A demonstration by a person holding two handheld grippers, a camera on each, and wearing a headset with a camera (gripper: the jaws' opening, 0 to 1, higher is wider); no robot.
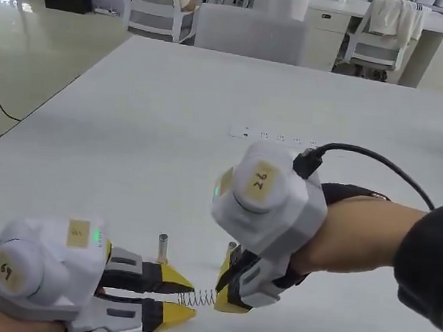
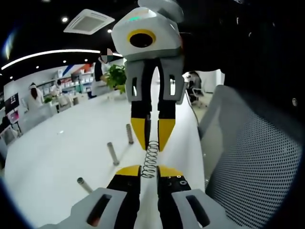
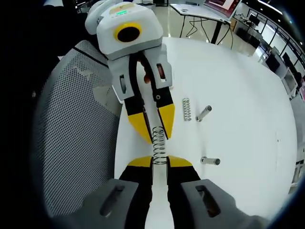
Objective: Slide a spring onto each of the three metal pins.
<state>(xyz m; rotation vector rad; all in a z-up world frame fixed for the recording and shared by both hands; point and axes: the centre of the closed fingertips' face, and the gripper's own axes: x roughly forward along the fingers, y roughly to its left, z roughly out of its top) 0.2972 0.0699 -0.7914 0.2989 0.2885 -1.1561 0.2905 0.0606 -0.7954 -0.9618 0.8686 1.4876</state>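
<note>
I have the spring (image 1: 198, 296) stretched in the air between my two tools, low over the white table (image 1: 210, 118). The left gripper (image 1: 183, 296) has its yellow tips pinched together on one end of the spring. The right gripper (image 1: 226, 294) faces it tip to tip, and its jaws are closed on the other end. In the left gripper view the coil runs straight from my own tips up to the other tool's tips. To the left of it, three bare pins (image 2: 112, 153) stand in a row on the table. In the head view one pin (image 1: 162, 249) stands upright just beyond the left tool's jaws. In the right gripper view a loose spring (image 3: 187, 109) lies flat on the table, just beside a pin.
</note>
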